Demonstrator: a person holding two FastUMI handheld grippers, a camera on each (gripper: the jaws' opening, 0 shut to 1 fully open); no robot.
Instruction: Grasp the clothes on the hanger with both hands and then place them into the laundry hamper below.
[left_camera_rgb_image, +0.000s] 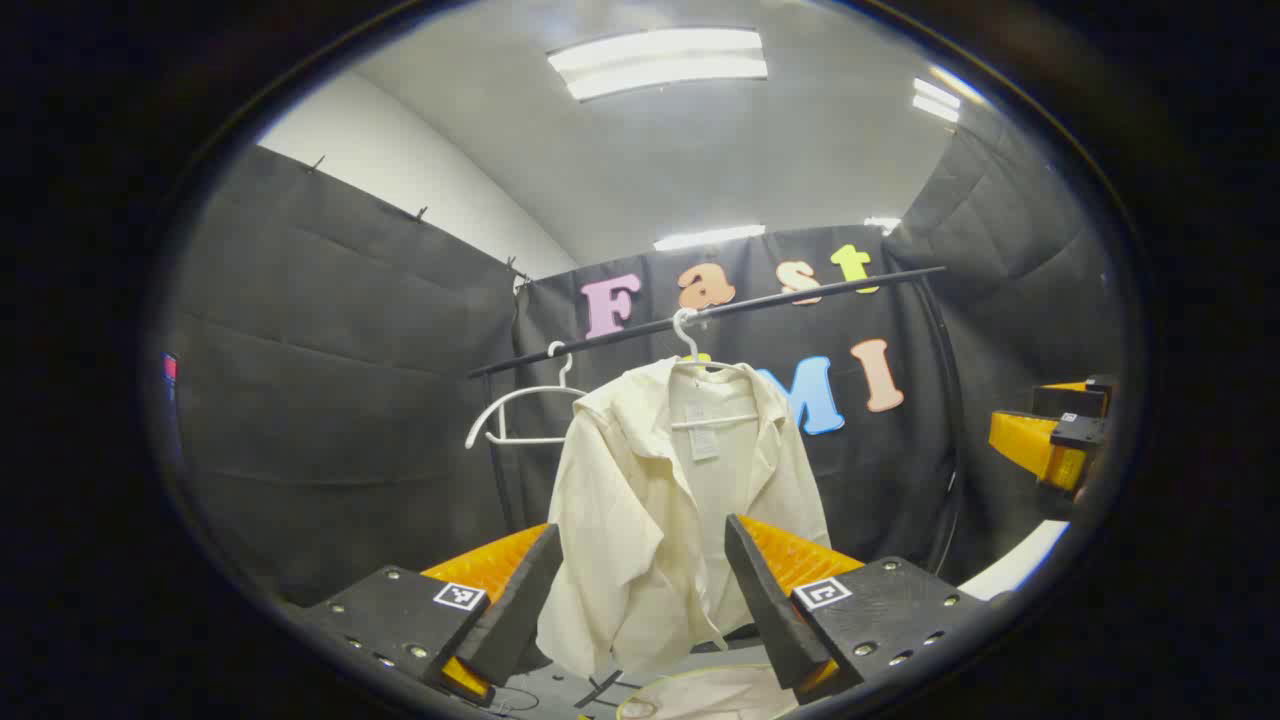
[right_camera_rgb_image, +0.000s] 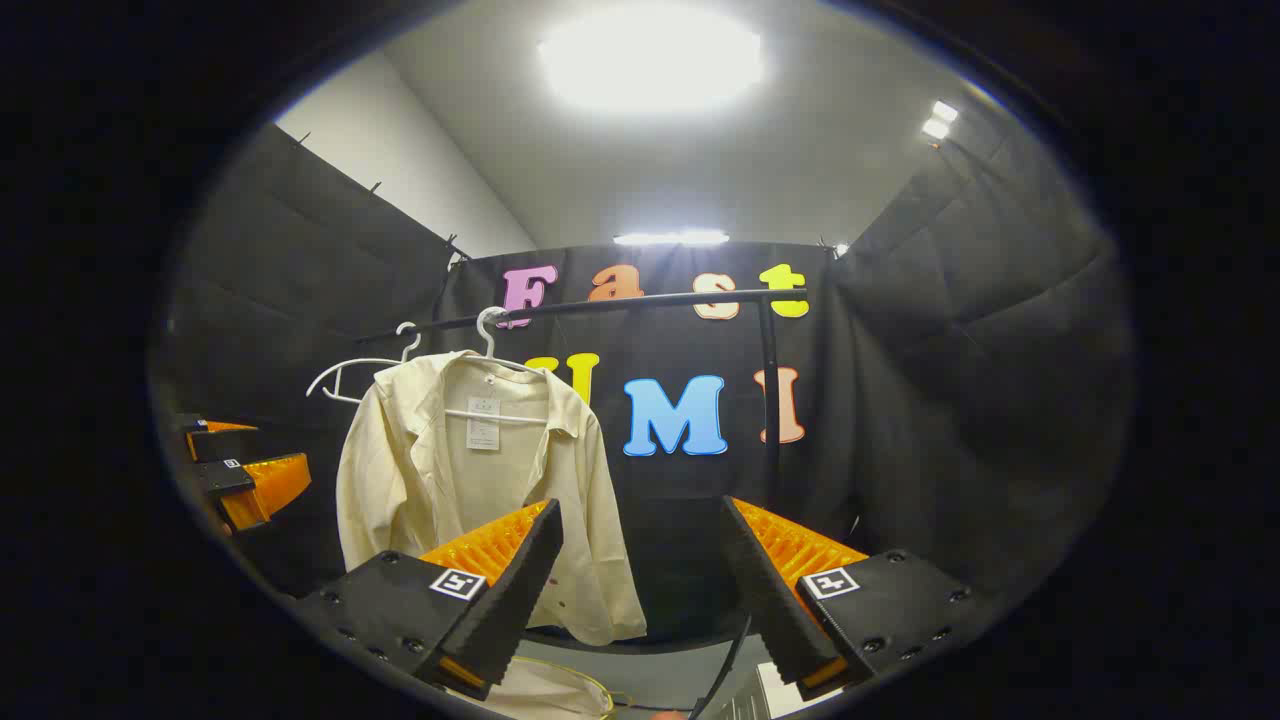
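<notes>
On the rail: I see the cream shirt (left_camera_rgb_image: 660, 500) hanging from a white hanger (left_camera_rgb_image: 690, 345), an empty hanger (left_camera_rgb_image: 520, 410) beside it.
Left gripper (left_camera_rgb_image: 640, 590): mine, fingers spread wide, nothing held, shirt ahead.
Right gripper (right_camera_rgb_image: 640, 580): likewise parted and empty, shirt off to its left.
Hamper (left_camera_rgb_image: 700, 695): pale rim below the shirt.

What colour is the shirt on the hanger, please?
Cream, plain; the shirt shows best in the left gripper view.
</notes>
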